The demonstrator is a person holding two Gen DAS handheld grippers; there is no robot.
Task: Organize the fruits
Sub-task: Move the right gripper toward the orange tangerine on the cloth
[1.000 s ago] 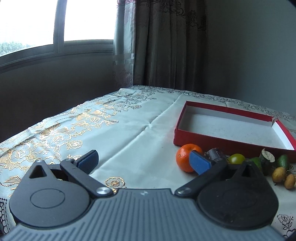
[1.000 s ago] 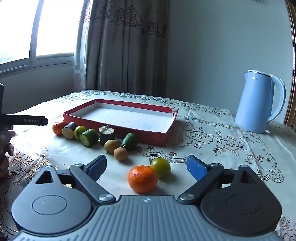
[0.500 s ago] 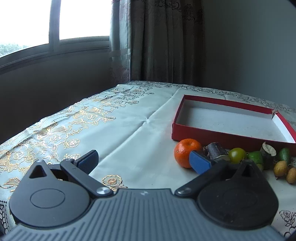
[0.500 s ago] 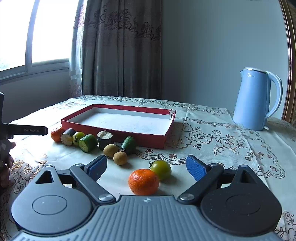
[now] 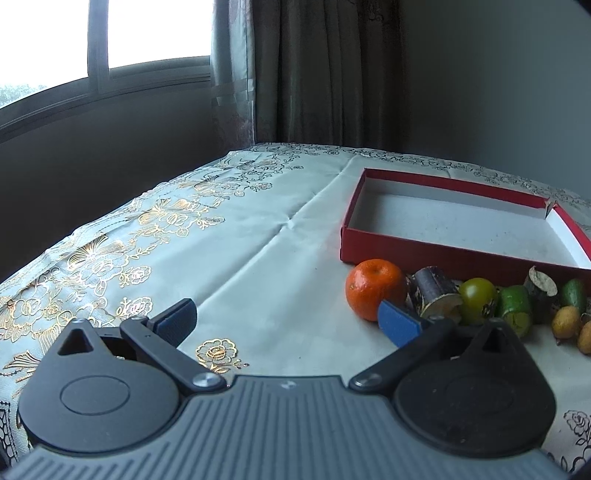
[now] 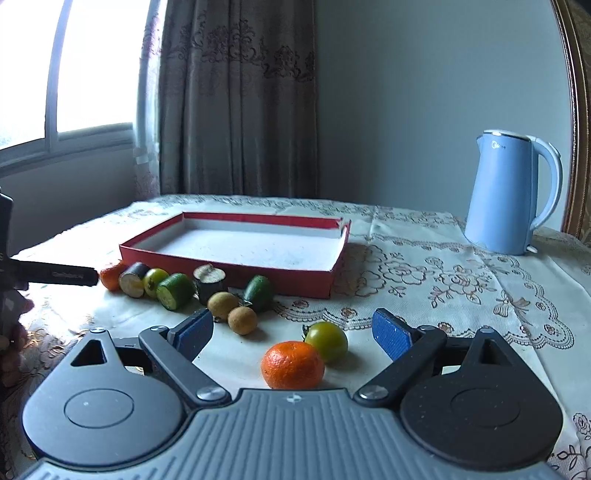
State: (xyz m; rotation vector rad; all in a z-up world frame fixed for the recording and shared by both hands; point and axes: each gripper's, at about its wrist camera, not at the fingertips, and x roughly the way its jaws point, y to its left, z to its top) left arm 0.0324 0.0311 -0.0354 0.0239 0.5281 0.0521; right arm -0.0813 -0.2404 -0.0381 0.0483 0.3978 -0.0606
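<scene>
Fruits lie loose on a table spread with a pale tablecloth (image 5: pixel 266 236), embroidered with gold flowers on the window side and lace-patterned brown flowers toward the kettle side. None of them is in the red box (image 6: pixel 295 282), a shallow white-lined tray that sits beyond both tongs with its floor bare.

The right gripper (image 6: pixel 293 332) hangs low over the cloth with its blue pads spread wide and nothing between them; a mandarin (image 6: pixel 292 364) and a green tomato (image 6: pixel 327 341) touching it sit just ahead, in line with the gap. Farther ahead and to its left, a row runs along the box's near wall: another mandarin (image 6: pixel 110 275), a dark cut cane piece (image 6: pixel 133 283), a green tomato, a cut green piece (image 6: pixel 175 291), a second stump, a small avocado-like fruit (image 6: pixel 258 293), and two brown longan-like balls (image 6: pixel 242 320).

The left gripper (image 5: pixel 286 321) is also released, holding nothing; the row's mandarin (image 5: pixel 373 293) sits just past its right pad.

Behind the table are a bright window (image 5: pixel 147 33), a patterned brown curtain (image 6: pixel 240 96) and a plain grey wall. A pale blue electric kettle (image 6: pixel 506 192) stands far right of the right gripper.
</scene>
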